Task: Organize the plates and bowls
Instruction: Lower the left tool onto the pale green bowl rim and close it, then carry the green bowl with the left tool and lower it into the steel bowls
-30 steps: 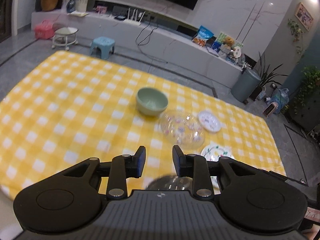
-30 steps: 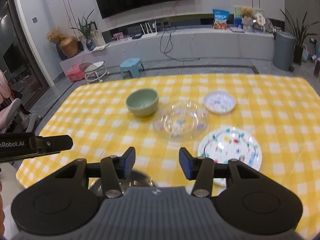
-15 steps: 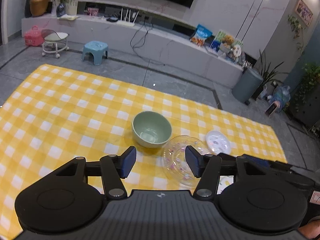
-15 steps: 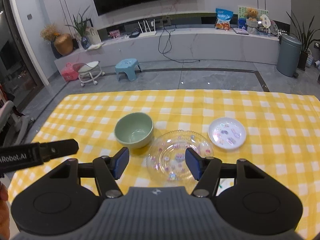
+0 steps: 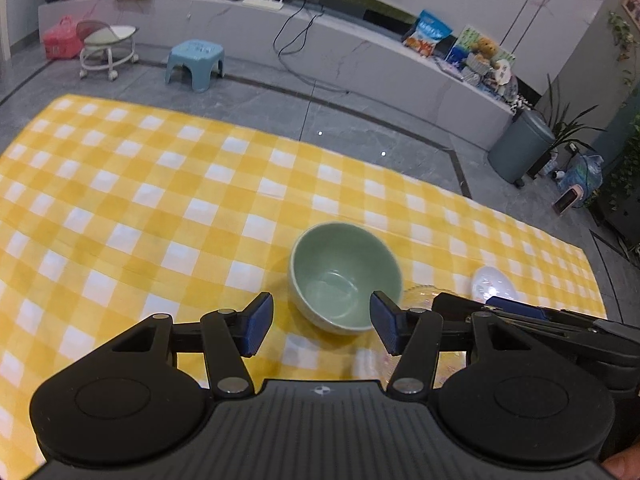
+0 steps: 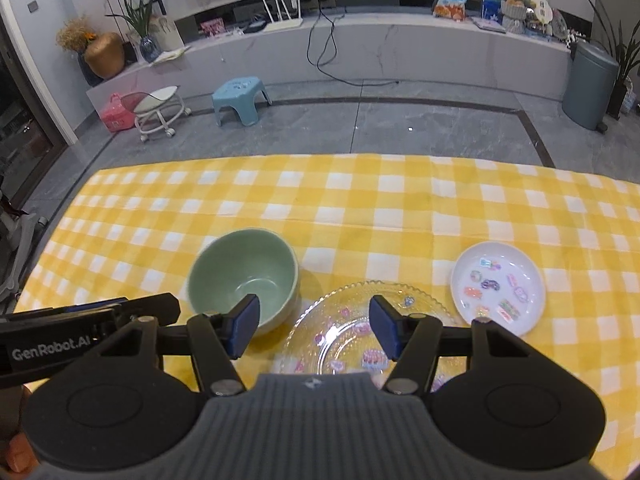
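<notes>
Change noted: vs. a second ago, both units have advanced over the worktop [image 6: 400, 200] and tilted further down, and their jaws stand wider than they did then. The large flowered plate and the dark item near the front edge, seen earlier, are now out of both views. The green bowl [image 5: 346, 276] now fills the centre of the left view, where it sat small and far before.

Meaning for the task, as judged: approach phase only. Nothing is lifted, nothing stacked yet. Each unit looks lined up on its own target, so a pick is probably the next step.

Left hand-held gripper [image 5: 322, 326]: jaws spread, nothing between the pads. The green bowl sits just ahead of the tips, roughly centred in the gap, upright and empty. No contact visible. The right unit's arm crosses the lower right of this view, covering most of the glass plate [image 5: 418, 298].

Right hand-held gripper [image 6: 314, 326]: jaws spread, nothing pinched. The clear glass plate [image 6: 348, 332], scalloped rim, coloured motifs, lies flat directly below and ahead of the tips; the right tip overlaps its far rim in view, but contact can't be confirmed. The green bowl [image 6: 244, 276] sits left of the plate, rims near or touching, can't tell which. The small white plate [image 6: 498, 288] lies right of the glass plate, apart from it.

All three items rest on the yellow check cloth, toward the near side.
</notes>
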### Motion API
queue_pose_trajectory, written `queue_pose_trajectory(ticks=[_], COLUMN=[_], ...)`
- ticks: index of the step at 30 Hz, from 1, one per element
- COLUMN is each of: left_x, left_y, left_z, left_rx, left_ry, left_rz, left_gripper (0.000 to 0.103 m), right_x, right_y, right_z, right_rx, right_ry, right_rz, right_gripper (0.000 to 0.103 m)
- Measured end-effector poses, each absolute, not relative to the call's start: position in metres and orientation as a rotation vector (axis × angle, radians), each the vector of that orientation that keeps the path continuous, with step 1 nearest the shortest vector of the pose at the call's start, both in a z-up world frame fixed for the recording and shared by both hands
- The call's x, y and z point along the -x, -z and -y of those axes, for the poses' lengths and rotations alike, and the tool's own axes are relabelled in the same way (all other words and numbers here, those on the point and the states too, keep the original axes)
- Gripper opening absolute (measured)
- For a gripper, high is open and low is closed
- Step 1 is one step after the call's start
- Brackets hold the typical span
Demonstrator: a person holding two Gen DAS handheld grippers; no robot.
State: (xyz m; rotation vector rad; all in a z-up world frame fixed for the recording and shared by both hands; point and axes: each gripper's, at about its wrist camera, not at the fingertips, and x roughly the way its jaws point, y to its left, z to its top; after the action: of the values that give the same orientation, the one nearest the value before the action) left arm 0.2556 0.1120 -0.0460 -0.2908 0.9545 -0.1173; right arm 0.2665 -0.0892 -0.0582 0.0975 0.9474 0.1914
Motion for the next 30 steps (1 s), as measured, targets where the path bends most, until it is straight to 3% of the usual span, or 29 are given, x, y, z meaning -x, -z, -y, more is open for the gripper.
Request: queue_pose_trajectory(ticks=[7,12,20,25,30], left_x=[-0.276,-0.283,-0.294,-0.298,-0.301], left_y=[0.071,0.083,0.093,0.094,0.092], left_z=[-0.113,-0.115,-0.117,-0.116,-0.11], left_rx=[0.319,0.332,0.375,0.37,0.325], left_ry=[0.104,0.091,0.097,0.087,0.079], left_rz=[-1.001,-1.03,-1.041,-1.036,-1.04], left_gripper=[0.057,0.037,0.019,0.016,0.015], right_x=[-0.288,-0.298,-0.31,-0.314,-0.314], right_y=[0.081,0.093,0.101,0.105,0.107], right_z=[0.085,0.081,0.071,0.067,0.063], right_rx=[-0.099,-0.121,-0.144,-0.157,-0.152], right_ry=[-0.186,-0.197,-0.215,-0.215,-0.203], right_rz=[-0.995,-1.02,-1.046,-1.053,-1.052], right_gripper=[0.052,0.044,0.022,0.012,0.01])
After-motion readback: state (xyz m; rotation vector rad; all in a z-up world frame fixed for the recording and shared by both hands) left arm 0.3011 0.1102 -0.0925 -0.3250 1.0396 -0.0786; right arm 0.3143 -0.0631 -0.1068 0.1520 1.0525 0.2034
